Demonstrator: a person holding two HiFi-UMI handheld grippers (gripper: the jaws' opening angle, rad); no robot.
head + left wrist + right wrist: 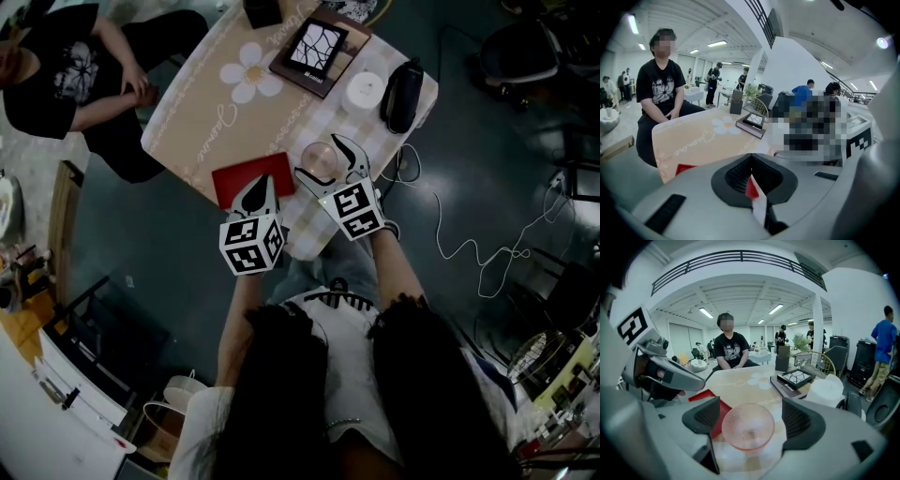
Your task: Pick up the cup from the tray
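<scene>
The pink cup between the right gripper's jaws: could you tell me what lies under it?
Under the cup, checked tablecloth; the red tray lies beside it. Whether its base touches is hidden.

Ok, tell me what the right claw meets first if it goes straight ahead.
The pink glass cup: it sits between the open jaws of the right claw, apparently untouched by either. Depth is hard to judge.

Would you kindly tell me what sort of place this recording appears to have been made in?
Probably a large open-plan workspace or lab hall: strip lights on a high ceiling, a mezzanine railing overhead, and an office chair near the table.
</scene>
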